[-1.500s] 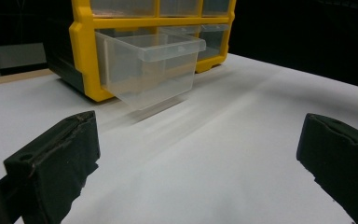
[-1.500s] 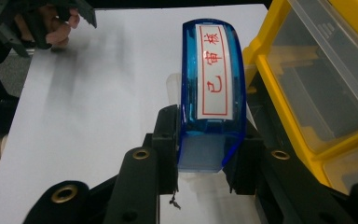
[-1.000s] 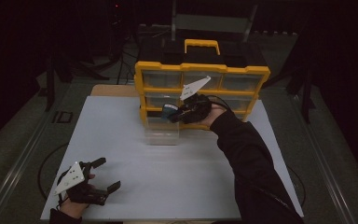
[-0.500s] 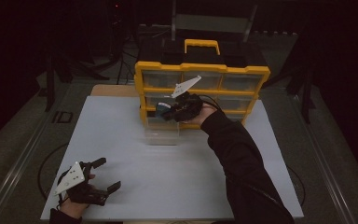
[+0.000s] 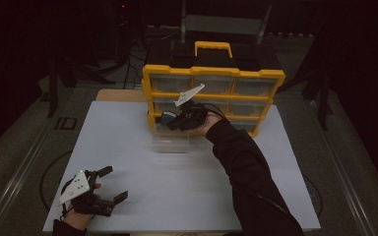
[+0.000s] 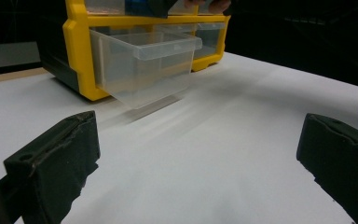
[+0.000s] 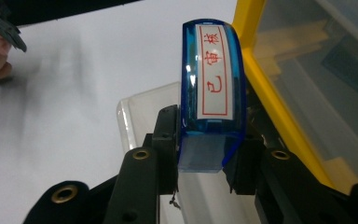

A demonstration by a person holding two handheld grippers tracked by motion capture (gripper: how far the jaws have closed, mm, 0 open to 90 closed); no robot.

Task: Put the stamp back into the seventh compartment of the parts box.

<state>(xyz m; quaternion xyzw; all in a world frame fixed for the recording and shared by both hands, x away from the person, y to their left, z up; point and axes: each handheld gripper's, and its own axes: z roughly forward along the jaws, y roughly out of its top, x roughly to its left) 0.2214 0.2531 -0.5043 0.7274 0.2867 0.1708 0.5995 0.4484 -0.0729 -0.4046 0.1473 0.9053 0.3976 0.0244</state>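
Right gripper (image 7: 205, 172) clamped on blue stamp (image 7: 212, 93) — above pulled-out clear drawer (image 6: 144, 65) of yellow organizer (image 5: 211, 73). Left gripper (image 5: 110, 184) wide open, empty, 7 o'clock on white table (image 5: 128, 147).

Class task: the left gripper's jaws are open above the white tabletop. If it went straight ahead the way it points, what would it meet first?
Probably the pulled-out clear drawer of the yellow organiser; only bare white tabletop lies before it.

- Wide bare stretch of white tabletop (image 5: 177, 187) lies open across the near side.
- Yellow plastic drawer cabinet (image 5: 214, 73) blocks the far edge.
- Its clear plastic drawer (image 6: 144, 65) juts out over the table, narrowing approach there.
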